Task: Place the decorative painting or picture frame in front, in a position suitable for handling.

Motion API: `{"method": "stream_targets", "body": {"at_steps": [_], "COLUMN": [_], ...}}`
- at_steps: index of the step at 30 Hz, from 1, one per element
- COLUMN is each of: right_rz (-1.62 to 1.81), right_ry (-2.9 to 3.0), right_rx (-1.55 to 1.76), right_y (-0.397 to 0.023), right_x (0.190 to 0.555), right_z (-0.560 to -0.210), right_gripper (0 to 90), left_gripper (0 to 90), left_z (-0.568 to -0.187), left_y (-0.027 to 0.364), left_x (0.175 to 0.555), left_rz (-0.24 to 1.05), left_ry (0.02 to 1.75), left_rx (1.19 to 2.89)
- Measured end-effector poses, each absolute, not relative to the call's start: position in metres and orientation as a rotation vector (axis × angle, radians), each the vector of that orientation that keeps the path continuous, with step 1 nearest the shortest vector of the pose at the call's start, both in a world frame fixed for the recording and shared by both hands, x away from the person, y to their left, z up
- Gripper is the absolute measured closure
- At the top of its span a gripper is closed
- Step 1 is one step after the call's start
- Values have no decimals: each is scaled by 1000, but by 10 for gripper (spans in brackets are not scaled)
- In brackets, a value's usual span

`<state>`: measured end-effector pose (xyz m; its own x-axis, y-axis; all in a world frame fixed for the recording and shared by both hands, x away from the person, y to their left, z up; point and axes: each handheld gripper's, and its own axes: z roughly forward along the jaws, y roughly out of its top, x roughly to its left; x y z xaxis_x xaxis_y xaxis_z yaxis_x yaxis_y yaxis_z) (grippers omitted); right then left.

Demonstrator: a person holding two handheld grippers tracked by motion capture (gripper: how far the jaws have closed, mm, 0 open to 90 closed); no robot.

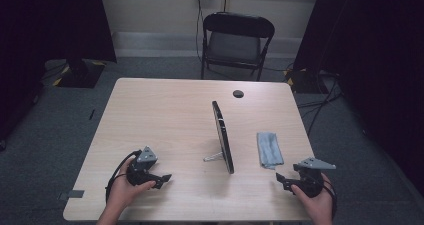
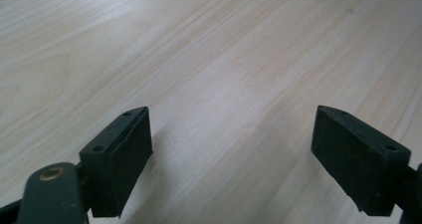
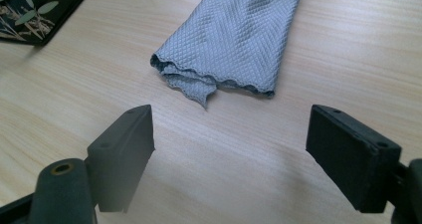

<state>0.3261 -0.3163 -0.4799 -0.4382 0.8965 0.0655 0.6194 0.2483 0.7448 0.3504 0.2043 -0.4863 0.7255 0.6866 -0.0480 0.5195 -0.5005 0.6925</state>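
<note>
A black picture frame [image 1: 223,136] stands upright on its metal stand near the middle of the light wooden table [image 1: 165,115], seen edge-on. To its right lies a folded grey cloth [image 1: 269,149]. My right gripper [image 1: 279,179] rests near the front right edge, open, just short of the cloth's near end [image 3: 234,35]; a corner of the frame [image 3: 35,10] with leaf artwork shows at the top left of the right gripper view. My left gripper [image 1: 166,177] lies at the front left, open over bare wood [image 2: 229,84], nothing between its jaws [image 2: 231,159].
A small black round cap [image 1: 238,93] sits at the table's far side. A black folding chair [image 1: 235,42] stands beyond the table. Dark curtains flank both sides, with cables on the floor at the right.
</note>
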Motion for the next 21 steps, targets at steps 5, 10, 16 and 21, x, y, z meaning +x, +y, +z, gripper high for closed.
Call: {"method": "stream_targets", "body": {"at_steps": [5, 10, 16, 21], "right_rz": [1004, 995, 933, 891], "right_ry": [2138, 2140, 2174, 2178], "right_rx": [1374, 1359, 1346, 1341], "right_y": [-310, -300, -285, -280], "right_x": [328, 332, 344, 352], "right_z": [-476, -475, -480, -478], "right_gripper": [196, 202, 210, 224], "left_gripper": [164, 163, 171, 171], "left_z": [-485, -485, -482, -481], "left_y": [206, 203, 202, 202], "left_x": [345, 341, 339, 340], "left_rz": [293, 278, 282, 279], "left_ry": [909, 896, 889, 895], "left_rx": [2204, 2212, 2215, 2198]}}
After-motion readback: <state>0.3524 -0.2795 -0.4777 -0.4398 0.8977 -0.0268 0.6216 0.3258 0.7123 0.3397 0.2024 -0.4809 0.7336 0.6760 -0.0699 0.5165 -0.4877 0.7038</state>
